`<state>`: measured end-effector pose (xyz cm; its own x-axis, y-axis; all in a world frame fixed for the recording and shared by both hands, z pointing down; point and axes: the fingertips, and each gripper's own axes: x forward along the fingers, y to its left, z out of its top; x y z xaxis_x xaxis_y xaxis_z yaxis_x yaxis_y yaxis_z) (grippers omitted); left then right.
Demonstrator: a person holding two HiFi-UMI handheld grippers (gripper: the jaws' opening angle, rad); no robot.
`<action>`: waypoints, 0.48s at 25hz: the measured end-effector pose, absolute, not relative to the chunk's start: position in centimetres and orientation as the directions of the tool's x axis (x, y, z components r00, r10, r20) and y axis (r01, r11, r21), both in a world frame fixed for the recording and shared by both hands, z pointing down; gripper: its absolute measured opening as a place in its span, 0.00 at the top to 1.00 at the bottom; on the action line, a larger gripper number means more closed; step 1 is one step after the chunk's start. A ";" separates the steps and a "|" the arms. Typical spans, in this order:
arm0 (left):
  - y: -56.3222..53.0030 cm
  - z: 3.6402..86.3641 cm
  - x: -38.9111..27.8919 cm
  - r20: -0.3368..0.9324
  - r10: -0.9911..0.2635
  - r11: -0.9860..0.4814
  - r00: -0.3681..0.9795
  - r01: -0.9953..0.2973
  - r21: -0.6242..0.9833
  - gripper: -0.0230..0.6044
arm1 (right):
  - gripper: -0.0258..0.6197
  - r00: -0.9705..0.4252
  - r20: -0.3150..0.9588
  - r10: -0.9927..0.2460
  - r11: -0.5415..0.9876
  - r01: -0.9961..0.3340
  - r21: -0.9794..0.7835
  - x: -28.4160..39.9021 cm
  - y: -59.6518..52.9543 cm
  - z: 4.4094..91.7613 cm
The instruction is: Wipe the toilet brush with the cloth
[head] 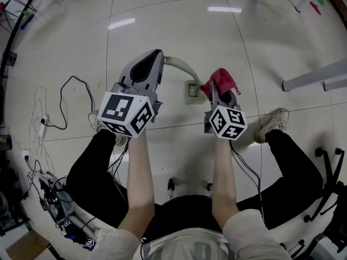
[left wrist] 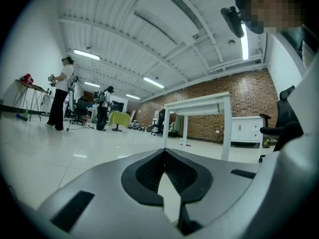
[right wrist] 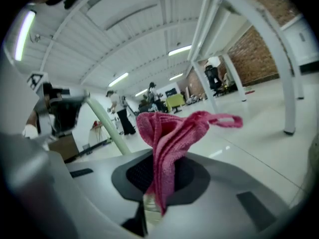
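The left gripper (head: 158,54) has its tongs pressed together on the pale green handle (head: 179,64) of the toilet brush. In the left gripper view a thin pale strip shows between the dark pads (left wrist: 149,171), which stand almost closed. From the tip of this gripper the handle curves toward 4 o'clock and ends at the brush head (head: 193,90), low over the tiled floor (head: 162,15) near the middle of the head view. The right gripper (head: 214,89) is at 3 o'clock from the brush head, and its tongs are clamped on the pink cloth (right wrist: 164,138), which stands up from the pads in folds with a small loop at 2 o'clock. In the head view the cloth (head: 221,80) is just beside the brush head; whether it touches it I cannot tell. In the right gripper view the handle (right wrist: 107,126) runs slanted at 10 o'clock from the cloth. A black cable (head: 76,81) lies on the floor at 9 o'clock. A white table (left wrist: 197,103) stands beyond the left gripper.
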<state>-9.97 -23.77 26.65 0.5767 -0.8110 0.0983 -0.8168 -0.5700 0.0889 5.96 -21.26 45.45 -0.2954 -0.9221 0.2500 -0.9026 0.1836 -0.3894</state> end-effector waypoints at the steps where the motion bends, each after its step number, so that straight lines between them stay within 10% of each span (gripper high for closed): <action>1: -23.7 26.7 -10.1 0.099 -0.813 -0.568 0.574 -0.819 0.084 0.96 | 0.91 -0.282 0.215 -0.935 0.171 -0.890 -0.423 5.8 -19.8 44.2; 12: -23.1 26.6 -10.0 0.097 -0.815 -0.564 0.572 -0.820 0.094 0.96 | 0.91 -0.393 0.461 -0.795 -0.003 -0.759 -0.651 -4.0 -16.5 53.5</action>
